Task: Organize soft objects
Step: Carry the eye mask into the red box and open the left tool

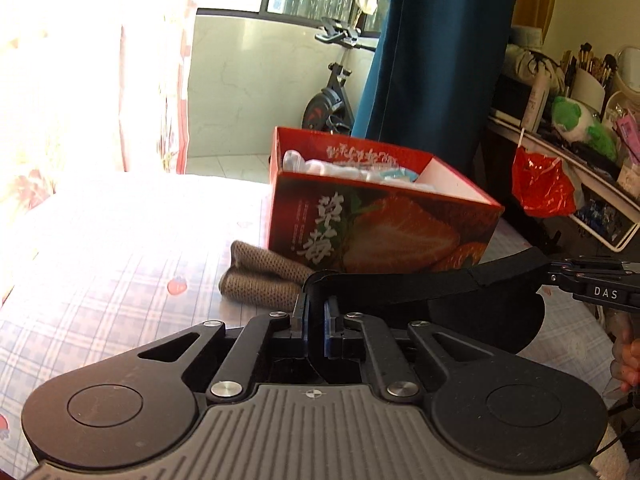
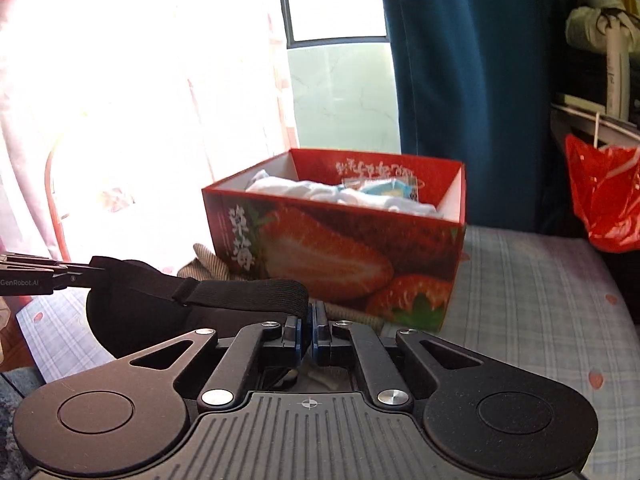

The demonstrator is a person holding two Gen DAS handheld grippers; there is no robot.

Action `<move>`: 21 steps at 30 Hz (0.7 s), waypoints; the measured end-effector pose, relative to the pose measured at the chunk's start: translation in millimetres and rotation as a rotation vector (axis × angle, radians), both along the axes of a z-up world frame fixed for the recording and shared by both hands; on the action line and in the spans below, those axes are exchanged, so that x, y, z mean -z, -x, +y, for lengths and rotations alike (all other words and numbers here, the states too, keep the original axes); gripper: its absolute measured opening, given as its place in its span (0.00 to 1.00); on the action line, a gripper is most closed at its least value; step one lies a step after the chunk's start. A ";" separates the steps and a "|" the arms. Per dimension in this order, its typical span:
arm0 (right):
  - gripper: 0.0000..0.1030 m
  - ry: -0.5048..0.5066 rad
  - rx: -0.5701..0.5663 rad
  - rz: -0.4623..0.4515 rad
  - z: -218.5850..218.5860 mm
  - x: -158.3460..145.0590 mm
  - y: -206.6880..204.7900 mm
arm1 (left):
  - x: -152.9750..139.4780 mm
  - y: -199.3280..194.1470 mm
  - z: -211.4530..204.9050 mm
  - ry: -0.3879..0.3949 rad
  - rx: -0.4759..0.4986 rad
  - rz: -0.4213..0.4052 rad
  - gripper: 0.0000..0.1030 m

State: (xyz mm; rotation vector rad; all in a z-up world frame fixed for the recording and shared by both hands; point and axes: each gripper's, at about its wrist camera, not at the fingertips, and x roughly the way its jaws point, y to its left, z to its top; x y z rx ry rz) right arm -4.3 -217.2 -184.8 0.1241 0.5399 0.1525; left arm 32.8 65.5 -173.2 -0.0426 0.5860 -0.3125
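Note:
A black sleep mask (image 1: 480, 312) with an elastic strap (image 1: 400, 284) hangs stretched between both grippers above the checked surface. My left gripper (image 1: 316, 316) is shut on the strap's looped end. My right gripper (image 2: 311, 326) is shut on the other end of the strap (image 2: 248, 292), with the mask body (image 2: 128, 300) to its left. Each view shows the other gripper's tips at the mask's far side: the right gripper (image 1: 550, 274) and the left gripper (image 2: 90, 270). Behind stands an open red strawberry box (image 1: 384, 232) (image 2: 332, 256) holding white soft items (image 2: 348, 194). A brown knitted piece (image 1: 260, 284) lies against the box's left side.
The checked sheet (image 1: 100, 300) stretches out to the left in bright sunlight. A red plastic bag (image 1: 540, 184) hangs from a cluttered shelf (image 1: 600, 208) on the right, with a green plush toy (image 1: 580, 124) on it. A blue curtain (image 1: 432, 60) and an exercise bike (image 1: 332, 96) stand behind.

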 end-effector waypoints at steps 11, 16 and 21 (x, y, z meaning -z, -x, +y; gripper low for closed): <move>0.04 0.128 0.025 -0.115 -20.4 -64.0 -75.0 | -60.7 -79.1 -29.7 -0.017 -0.006 -0.145 0.07; 0.04 0.180 0.082 -0.139 -33.9 -72.7 -123.7 | -76.9 -128.2 -54.4 -0.052 -0.023 -0.214 0.07; 0.04 0.216 0.146 -0.155 -46.8 -67.4 -171.1 | -78.6 -175.8 -75.5 -0.071 -0.050 -0.250 0.07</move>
